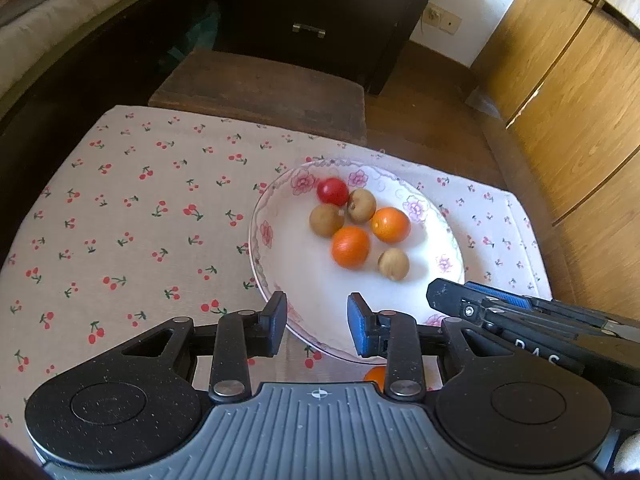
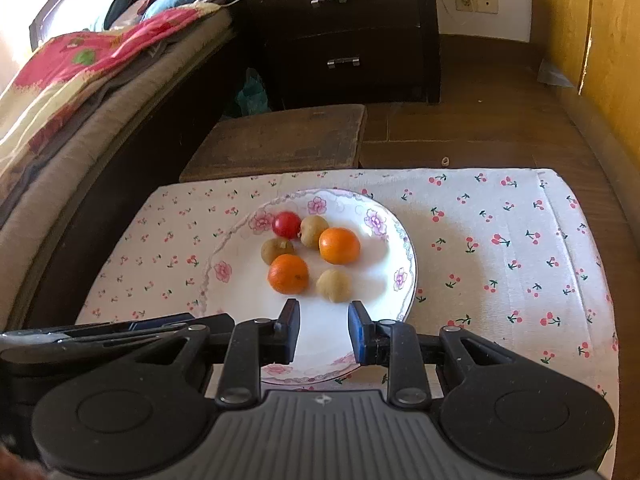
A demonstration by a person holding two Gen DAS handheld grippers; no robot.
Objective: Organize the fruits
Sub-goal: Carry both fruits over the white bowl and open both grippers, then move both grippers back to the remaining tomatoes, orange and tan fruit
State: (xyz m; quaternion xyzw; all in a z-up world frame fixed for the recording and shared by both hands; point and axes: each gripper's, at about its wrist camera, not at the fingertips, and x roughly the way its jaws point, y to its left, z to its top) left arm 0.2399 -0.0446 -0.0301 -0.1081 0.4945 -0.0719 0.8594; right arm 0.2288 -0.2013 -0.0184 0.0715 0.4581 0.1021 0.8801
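Note:
A white flowered plate (image 1: 280, 248) (image 2: 384, 216) sits on a cherry-print cloth. It holds a red fruit (image 1: 332, 191) (image 2: 286, 224), two oranges (image 1: 350, 247) (image 1: 391, 224) (image 2: 288, 274) (image 2: 339, 245) and three brown-tan fruits (image 1: 326, 220) (image 1: 361, 205) (image 1: 393, 264) (image 2: 334, 285). Another orange (image 1: 375, 376) lies on the cloth under my left gripper, partly hidden. My left gripper (image 1: 317, 326) is open and empty over the plate's near rim. My right gripper (image 2: 324, 332) is open and empty over the near rim; it also shows in the left wrist view (image 1: 448, 294).
The cherry-print cloth (image 1: 120, 220) (image 2: 500, 260) covers a small table. A low wooden stool (image 1: 260, 92) (image 2: 280, 144) stands behind it. A dark drawer cabinet (image 2: 344, 32) is further back, a bed (image 2: 60, 100) on the left, wooden panels (image 1: 568, 100) on the right.

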